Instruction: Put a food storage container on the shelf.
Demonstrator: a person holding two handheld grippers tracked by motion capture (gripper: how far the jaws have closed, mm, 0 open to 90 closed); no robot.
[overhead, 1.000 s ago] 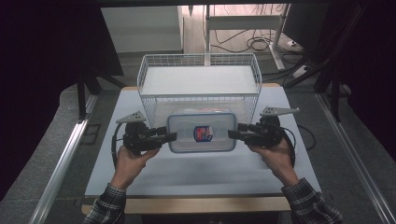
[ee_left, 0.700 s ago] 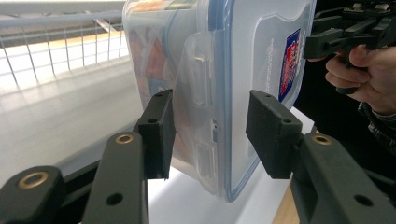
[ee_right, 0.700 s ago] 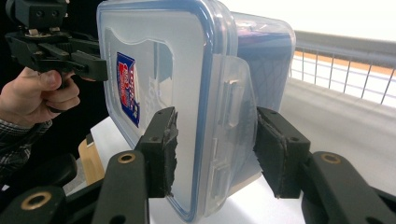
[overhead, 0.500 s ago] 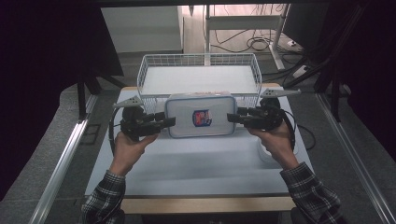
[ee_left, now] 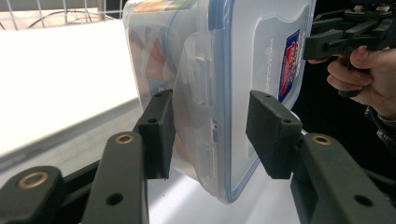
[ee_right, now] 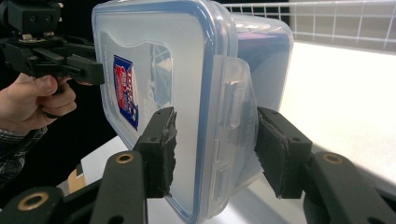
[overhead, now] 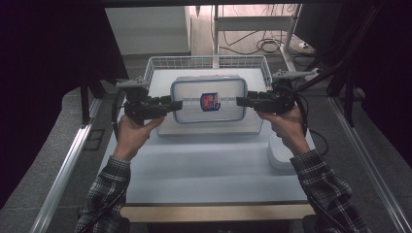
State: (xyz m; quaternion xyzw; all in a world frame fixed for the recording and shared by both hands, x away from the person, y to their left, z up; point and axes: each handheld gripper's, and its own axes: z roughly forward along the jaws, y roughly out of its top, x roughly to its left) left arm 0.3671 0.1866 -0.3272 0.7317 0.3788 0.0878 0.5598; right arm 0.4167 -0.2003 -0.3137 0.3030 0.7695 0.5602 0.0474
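A clear plastic container [overhead: 209, 99] with a blue-rimmed lid and a red and blue label hangs level over the white wire basket [overhead: 209, 59]. My left gripper [overhead: 177, 104] is shut on its left end and my right gripper [overhead: 240, 101] on its right end. In the left gripper view the container [ee_left: 224, 70] has its end latch between the pads of the left gripper [ee_left: 210, 133], and the right gripper [ee_left: 327, 39] shows beyond it. The right gripper view has the container [ee_right: 187, 70] clamped at its latch by the right gripper [ee_right: 212, 149], with the left gripper [ee_right: 79, 65] at the far end.
The basket stands at the back of the white table [overhead: 209, 165]. A white flat object [overhead: 282, 155] lies at the table's right edge, under the right forearm. Metal rails run along both sides of the table.
Both grippers have carried the container up and away from the person, from in front of the basket to above it.
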